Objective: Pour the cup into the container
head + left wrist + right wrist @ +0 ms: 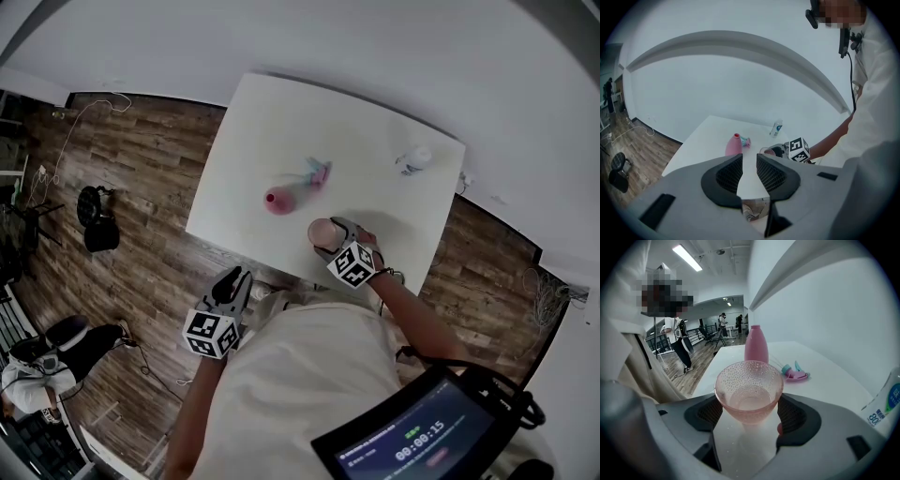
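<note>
Standing upright near the worktop's (244, 141) near edge, the cup (749, 387) sits between the right tool's (750, 420) parted jaws (pads beside it, not squeezing), the pink container (279, 199) just beyond; the left tool (749, 168) hangs slightly open, empty, off that edge

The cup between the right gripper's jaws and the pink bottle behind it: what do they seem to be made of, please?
The cup: clear pink-tinted glass or plastic, see-through, with a beaded surface. The pink bottle: opaque, smooth, matte, probably plastic.

Head overhead, gripper views low — table (281, 122) shared
</note>
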Action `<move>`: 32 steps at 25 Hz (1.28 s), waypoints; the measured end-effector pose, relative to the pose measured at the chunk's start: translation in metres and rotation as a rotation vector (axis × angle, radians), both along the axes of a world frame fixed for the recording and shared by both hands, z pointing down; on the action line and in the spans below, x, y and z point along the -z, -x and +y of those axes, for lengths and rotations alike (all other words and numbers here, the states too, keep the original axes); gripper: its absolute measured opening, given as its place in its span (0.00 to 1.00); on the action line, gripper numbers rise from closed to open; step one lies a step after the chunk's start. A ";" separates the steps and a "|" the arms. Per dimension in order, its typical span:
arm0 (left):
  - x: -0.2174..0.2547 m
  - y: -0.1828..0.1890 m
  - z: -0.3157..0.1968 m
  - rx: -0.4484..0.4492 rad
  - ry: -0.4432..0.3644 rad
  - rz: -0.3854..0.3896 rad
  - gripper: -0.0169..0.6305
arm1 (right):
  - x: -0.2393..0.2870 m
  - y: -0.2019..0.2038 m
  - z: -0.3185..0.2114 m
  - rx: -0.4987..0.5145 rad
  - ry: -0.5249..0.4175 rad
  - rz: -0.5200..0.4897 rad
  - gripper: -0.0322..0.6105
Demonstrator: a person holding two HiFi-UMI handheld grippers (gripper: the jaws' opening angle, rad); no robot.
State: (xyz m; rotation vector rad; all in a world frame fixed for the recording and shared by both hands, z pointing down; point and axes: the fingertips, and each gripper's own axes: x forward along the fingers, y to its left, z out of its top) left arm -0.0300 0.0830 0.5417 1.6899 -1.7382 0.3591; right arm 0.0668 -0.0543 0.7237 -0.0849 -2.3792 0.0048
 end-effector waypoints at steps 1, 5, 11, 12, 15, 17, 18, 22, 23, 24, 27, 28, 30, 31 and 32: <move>0.000 0.001 0.000 0.001 0.001 0.000 0.16 | 0.001 0.001 0.000 0.000 -0.001 -0.002 0.59; -0.001 0.002 0.001 0.003 0.005 0.001 0.16 | 0.000 0.003 -0.002 -0.006 -0.003 -0.006 0.59; 0.000 0.000 0.005 0.012 0.017 0.001 0.16 | -0.001 0.005 -0.005 -0.025 -0.015 -0.005 0.65; 0.001 -0.001 0.005 0.012 0.018 -0.001 0.16 | -0.001 0.005 -0.006 -0.029 -0.013 -0.007 0.66; 0.003 -0.001 0.007 0.013 0.019 -0.004 0.16 | -0.001 0.009 -0.007 -0.032 -0.009 -0.013 0.66; 0.002 -0.003 0.009 0.016 0.022 -0.004 0.16 | -0.003 0.010 -0.005 -0.023 -0.012 -0.013 0.66; 0.002 -0.003 0.009 0.016 0.023 -0.005 0.16 | -0.003 0.011 -0.005 -0.020 -0.014 -0.013 0.66; 0.001 -0.004 0.008 0.014 0.023 -0.007 0.16 | -0.003 0.015 -0.007 -0.019 -0.019 -0.019 0.66; 0.001 -0.005 0.008 0.014 0.023 -0.006 0.16 | -0.004 0.014 -0.006 -0.019 -0.019 -0.019 0.66; 0.000 -0.006 0.008 0.015 0.024 -0.007 0.16 | -0.005 0.013 -0.006 -0.018 -0.018 -0.019 0.66; -0.002 -0.008 0.010 0.017 0.024 -0.010 0.16 | -0.007 0.013 -0.005 -0.016 -0.028 -0.021 0.66; -0.003 -0.009 0.010 0.017 0.025 -0.011 0.16 | -0.007 0.013 -0.006 -0.015 -0.034 -0.021 0.66; -0.004 -0.010 0.009 0.015 0.025 -0.011 0.16 | -0.008 0.012 -0.006 -0.012 -0.041 -0.021 0.66; -0.004 -0.010 0.009 0.015 0.025 -0.011 0.16 | -0.008 0.012 -0.006 -0.010 -0.043 -0.022 0.66; -0.003 -0.009 0.009 0.015 0.025 -0.012 0.16 | -0.008 0.013 -0.007 -0.010 -0.045 -0.024 0.66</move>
